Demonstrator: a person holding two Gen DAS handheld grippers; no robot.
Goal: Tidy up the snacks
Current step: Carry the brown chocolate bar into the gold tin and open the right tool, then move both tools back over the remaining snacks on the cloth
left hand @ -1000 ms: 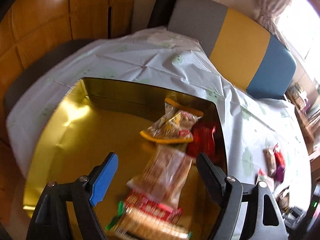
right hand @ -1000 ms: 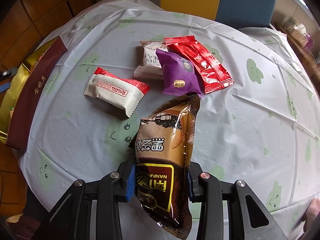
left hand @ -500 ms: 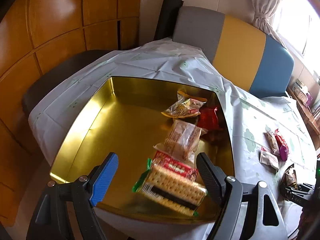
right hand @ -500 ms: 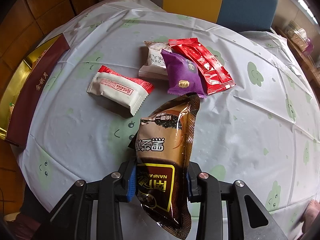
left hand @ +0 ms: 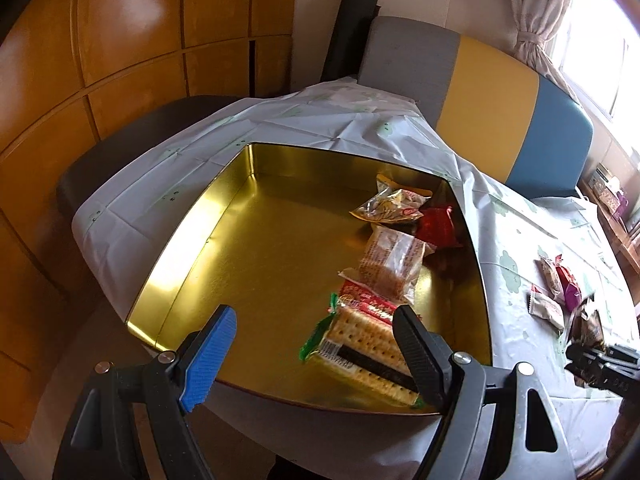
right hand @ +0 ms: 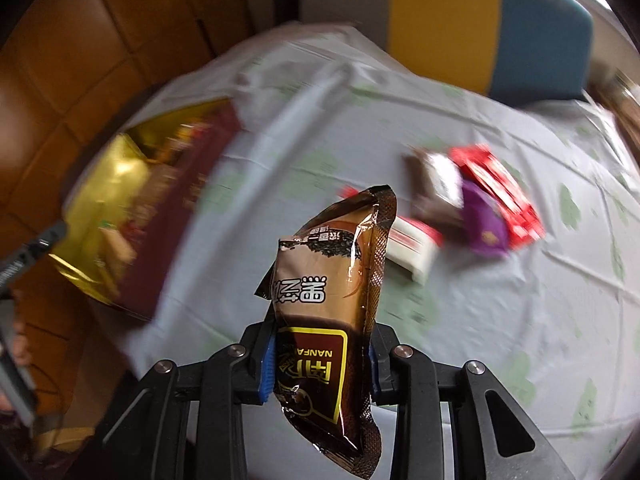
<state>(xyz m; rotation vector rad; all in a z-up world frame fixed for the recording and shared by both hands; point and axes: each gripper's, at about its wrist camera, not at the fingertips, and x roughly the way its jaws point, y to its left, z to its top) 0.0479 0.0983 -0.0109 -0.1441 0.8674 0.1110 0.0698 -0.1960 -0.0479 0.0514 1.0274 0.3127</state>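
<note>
Right wrist: brown packet (right hand: 328, 300) between closing jaws

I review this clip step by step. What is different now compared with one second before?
The right gripper, its jaws closing on the brown snack packet, has lifted it off the tablecloth and swung toward the gold tin. The left gripper, open and empty, has drawn back from the tin. The snacks in the tin and the loose packets stayed.

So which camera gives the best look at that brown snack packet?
The right wrist view: the brown packet fills the middle, sharp, printing readable, with the right gripper jaws closing on it. The left wrist view shows it only as a small dark sliver at the far right edge.
</note>
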